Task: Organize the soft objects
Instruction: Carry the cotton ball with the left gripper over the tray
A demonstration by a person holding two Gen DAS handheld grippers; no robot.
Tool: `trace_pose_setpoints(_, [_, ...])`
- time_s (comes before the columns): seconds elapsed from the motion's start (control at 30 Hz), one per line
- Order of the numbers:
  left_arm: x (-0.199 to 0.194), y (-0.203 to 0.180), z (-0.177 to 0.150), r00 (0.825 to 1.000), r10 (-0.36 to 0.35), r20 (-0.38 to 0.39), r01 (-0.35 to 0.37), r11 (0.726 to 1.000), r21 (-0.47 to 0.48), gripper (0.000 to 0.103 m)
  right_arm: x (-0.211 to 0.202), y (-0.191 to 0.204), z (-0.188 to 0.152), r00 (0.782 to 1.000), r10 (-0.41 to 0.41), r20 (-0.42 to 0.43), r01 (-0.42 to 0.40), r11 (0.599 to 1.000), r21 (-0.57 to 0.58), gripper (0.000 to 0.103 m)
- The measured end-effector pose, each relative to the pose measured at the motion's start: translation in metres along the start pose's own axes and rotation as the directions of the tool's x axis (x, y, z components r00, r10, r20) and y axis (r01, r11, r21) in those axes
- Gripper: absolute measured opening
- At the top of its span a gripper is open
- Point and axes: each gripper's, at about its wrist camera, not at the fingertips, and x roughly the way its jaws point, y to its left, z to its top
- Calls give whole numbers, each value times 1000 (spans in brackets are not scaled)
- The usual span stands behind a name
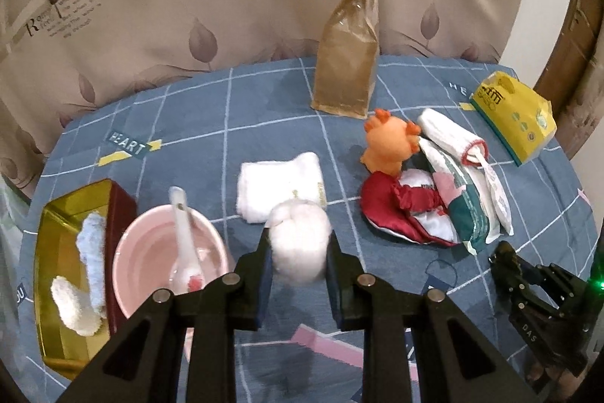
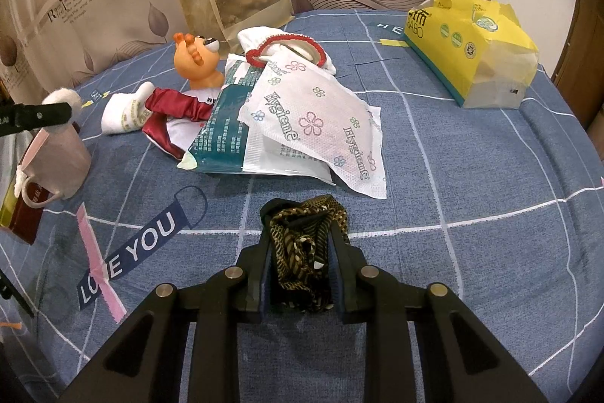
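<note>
Between the left tool's [image 1: 298, 252] pads: a clamped white plush ball [image 1: 300, 240], frame centre. Right tool [image 2: 302, 259] grips a brown patterned cloth [image 2: 302, 252]. Sachet [image 2: 317, 123] above reads "Hygiene".

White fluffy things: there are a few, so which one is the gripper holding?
The round white puff, pinched in the left gripper. The folded white towel lies on the table; the white sock sits in the gold box.
</note>
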Motion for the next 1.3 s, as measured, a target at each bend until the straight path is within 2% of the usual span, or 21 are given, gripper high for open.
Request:
trace_pose_setpoints(0.4, [-16,46,-1,997,77,25,-76,996,-39,25,1,0,0,1000,-9,2,9,1000,-8,23])
trace_pose_setpoints(0.7, [-22,105,-3,986,167,23,-163,980,-113,25,1,0,0,1000,-12,3,12,1000,-15,24])
trace_pose_setpoints(1.1, [-19,189,-5,954,300,-15,-297,935,-194,25,1,0,0,1000,-13,3,13,1000,-15,24])
trace_pose_setpoints(1.3, [-8,227,-10,936,346,-61,-350,910,-221,25,1,0,-1,1000,-14,3,14,1000,-15,25])
